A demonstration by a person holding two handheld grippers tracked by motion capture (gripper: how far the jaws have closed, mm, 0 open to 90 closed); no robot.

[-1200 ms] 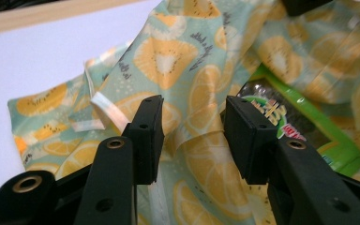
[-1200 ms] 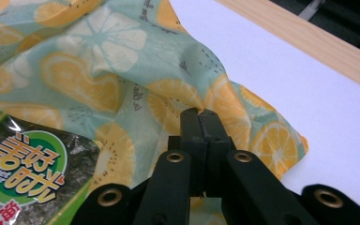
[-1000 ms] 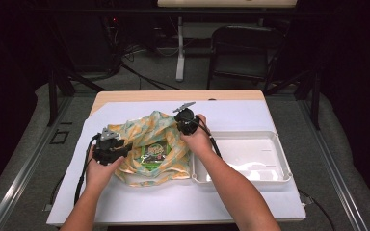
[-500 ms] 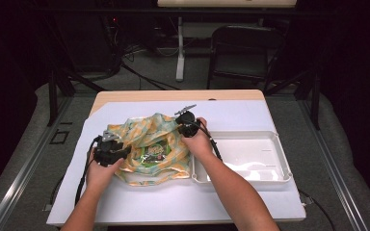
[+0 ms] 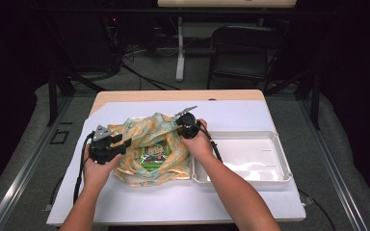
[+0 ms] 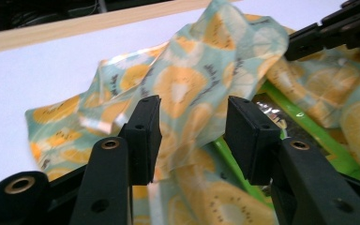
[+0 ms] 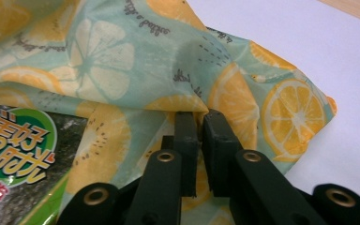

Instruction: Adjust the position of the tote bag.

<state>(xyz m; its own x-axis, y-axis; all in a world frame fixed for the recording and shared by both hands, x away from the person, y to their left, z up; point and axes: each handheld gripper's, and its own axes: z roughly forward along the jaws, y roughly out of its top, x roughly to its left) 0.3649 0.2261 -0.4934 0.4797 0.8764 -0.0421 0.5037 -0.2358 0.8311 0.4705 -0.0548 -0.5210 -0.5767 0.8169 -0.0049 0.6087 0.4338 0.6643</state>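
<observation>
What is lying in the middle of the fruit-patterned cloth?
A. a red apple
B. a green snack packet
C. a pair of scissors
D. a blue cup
B: a green snack packet sits in the middle of the fruit-patterned cloth, and the right gripper view shows its green label peeking out from under the cloth's edge.

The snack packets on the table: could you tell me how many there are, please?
1. A green snack packet lies in the middle of the lemon-print cloth, between the two grippers. The cloth's folds could hide another; the white tray beside it holds none.
</observation>
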